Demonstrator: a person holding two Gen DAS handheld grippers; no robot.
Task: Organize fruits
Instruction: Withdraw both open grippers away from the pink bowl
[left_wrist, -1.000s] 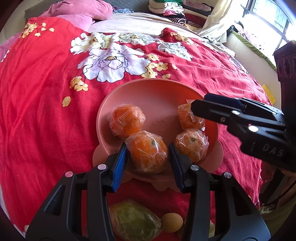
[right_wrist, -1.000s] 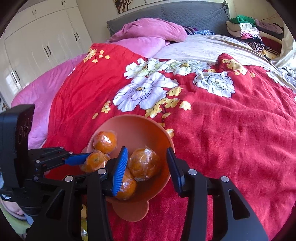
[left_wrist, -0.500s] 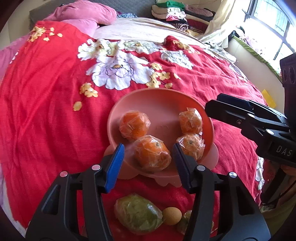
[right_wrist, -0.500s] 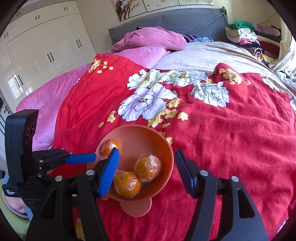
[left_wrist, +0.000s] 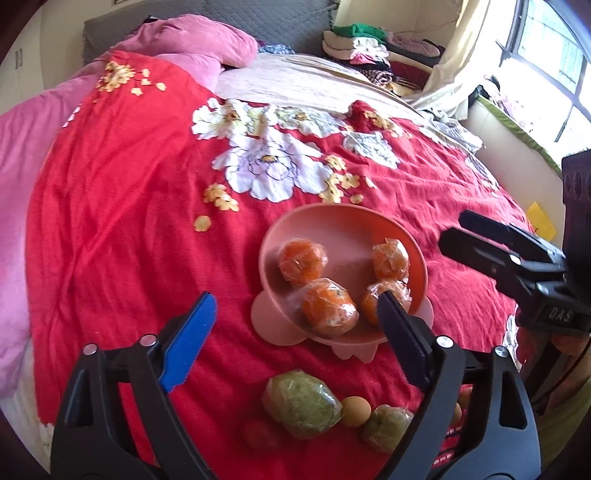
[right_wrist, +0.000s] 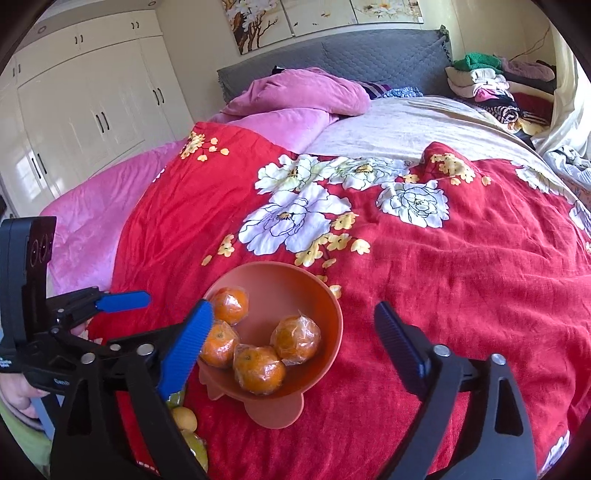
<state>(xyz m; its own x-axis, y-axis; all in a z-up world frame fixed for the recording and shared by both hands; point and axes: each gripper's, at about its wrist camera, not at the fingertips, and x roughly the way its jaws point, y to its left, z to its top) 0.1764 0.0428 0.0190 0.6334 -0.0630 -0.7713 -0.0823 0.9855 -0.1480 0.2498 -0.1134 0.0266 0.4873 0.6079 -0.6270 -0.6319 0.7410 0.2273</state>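
Note:
A salmon-pink bowl (left_wrist: 332, 212) sits on the red floral quilt with several plastic-wrapped oranges in it, such as the front orange (left_wrist: 328, 308). My left gripper (left_wrist: 295, 299) hovers above the bowl's near rim, jaws opening wide, nothing pressed between them. In the right wrist view the bowl (right_wrist: 328, 295) and an orange (right_wrist: 260, 369) lie below my right gripper (right_wrist: 293, 308), whose jaws are also opening and hold nothing. Nearer the bed's edge lie a wrapped green fruit (left_wrist: 301, 404), a second green fruit (left_wrist: 386, 426) and a small tan fruit (left_wrist: 355, 406).
The red quilt (right_wrist: 443, 295) covers most of the bed. A pink pillow (right_wrist: 303, 92) and a pile of folded clothes (right_wrist: 487, 81) lie at the far end. White wardrobes (right_wrist: 85, 110) stand to the left, a window (left_wrist: 554, 55) to the right.
Both grippers have opened wide and let go of the oranges they were around. Both have drawn back and up from the bowl. The oranges now rest in the bowl.

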